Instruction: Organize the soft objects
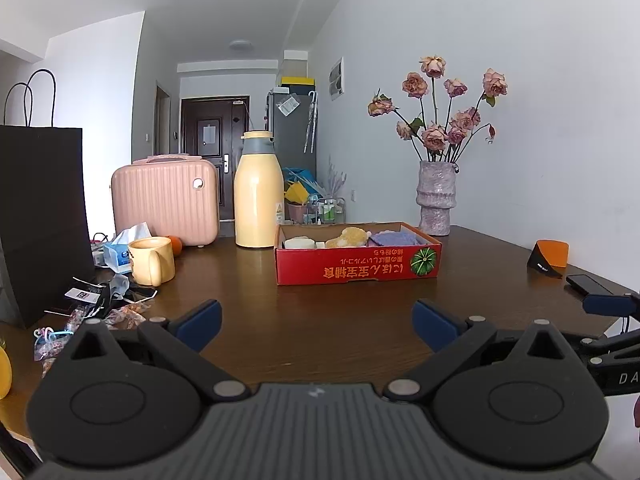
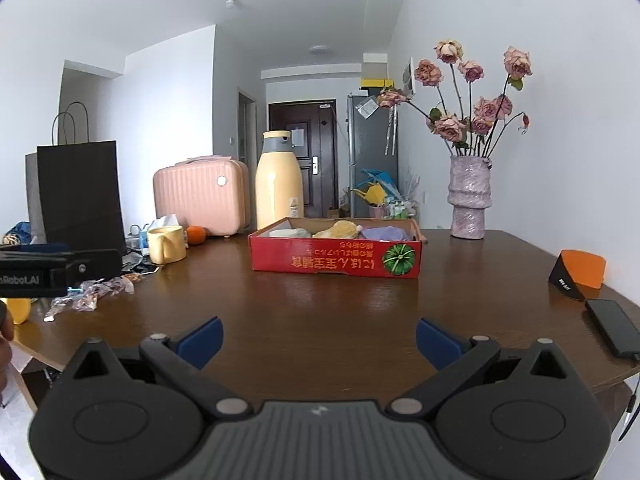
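Observation:
A red cardboard box (image 1: 356, 266) (image 2: 336, 260) stands on the brown table. It holds soft things: a white one (image 1: 298, 243) (image 2: 286, 233) at the left, a yellow plush one (image 1: 347, 237) (image 2: 338, 230) in the middle, a purple cloth (image 1: 394, 238) (image 2: 386, 234) at the right. My left gripper (image 1: 316, 326) is open and empty, low over the table in front of the box. My right gripper (image 2: 318, 342) is open and empty too, a little further back. Each gripper also shows at the edge of the other's view (image 1: 612, 304) (image 2: 52, 268).
A yellow mug (image 1: 152, 260) (image 2: 166, 244), tissue pack (image 1: 120, 248), orange (image 2: 196, 234), wrappers (image 2: 92, 292) and black paper bag (image 1: 40, 220) (image 2: 80, 196) crowd the left. Behind stand a pink case (image 1: 166, 200), yellow bottle (image 1: 258, 196) and flower vase (image 1: 436, 200). Right: orange-black stand (image 2: 580, 274), phone (image 2: 614, 332).

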